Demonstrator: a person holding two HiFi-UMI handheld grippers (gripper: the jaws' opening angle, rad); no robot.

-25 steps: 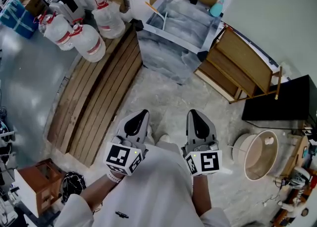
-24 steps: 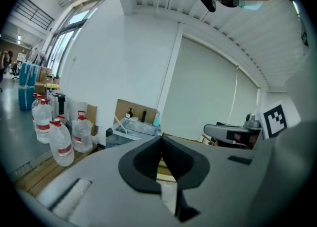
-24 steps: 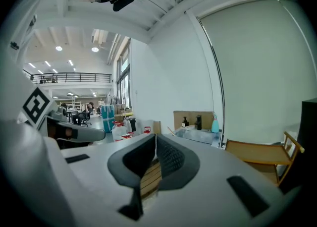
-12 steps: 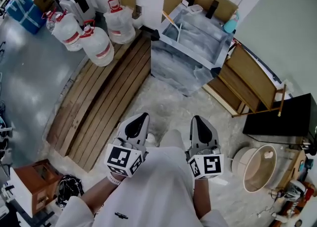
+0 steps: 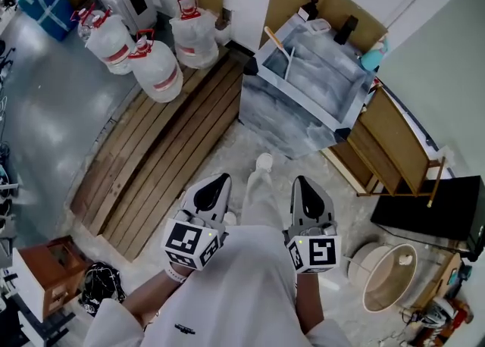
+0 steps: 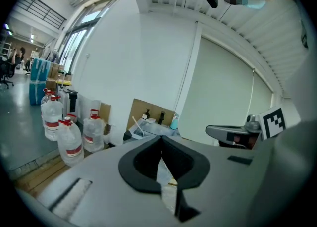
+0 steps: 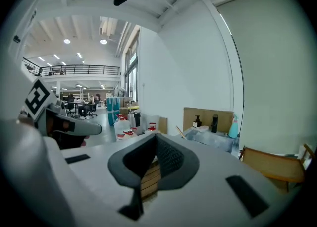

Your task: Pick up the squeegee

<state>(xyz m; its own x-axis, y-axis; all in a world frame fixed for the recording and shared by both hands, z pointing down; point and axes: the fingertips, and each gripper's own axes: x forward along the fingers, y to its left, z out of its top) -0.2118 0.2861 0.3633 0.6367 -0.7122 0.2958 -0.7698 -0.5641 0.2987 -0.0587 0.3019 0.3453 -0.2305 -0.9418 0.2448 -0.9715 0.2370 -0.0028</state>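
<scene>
A thin tool with a light wooden handle [image 5: 276, 40], which may be the squeegee, leans against the left inner corner of a grey marbled basin [image 5: 303, 114] by the far wall. It also shows small in the left gripper view as a handle [image 6: 136, 126] and in the right gripper view as a handle [image 7: 181, 132]. My left gripper [image 5: 219, 179] and right gripper [image 5: 300, 181] are held side by side at waist height, well short of the basin. Both are shut, jaw tips meeting, with nothing between them [image 6: 161, 138] [image 7: 155, 136].
Large water jugs [image 5: 155, 73] stand at the back left beside wooden floor slats [image 5: 163, 148]. A pump bottle [image 5: 311, 8] and a teal spray bottle [image 5: 373, 57] sit on the basin's rim. A wooden frame [image 5: 394, 141], black box [image 5: 439, 205] and round tub [image 5: 390, 277] are at right.
The person has walked forward: the basin and jugs have slid lower and nearer in the head view. A foot now shows ahead. Both grippers stay shut and side by side.
</scene>
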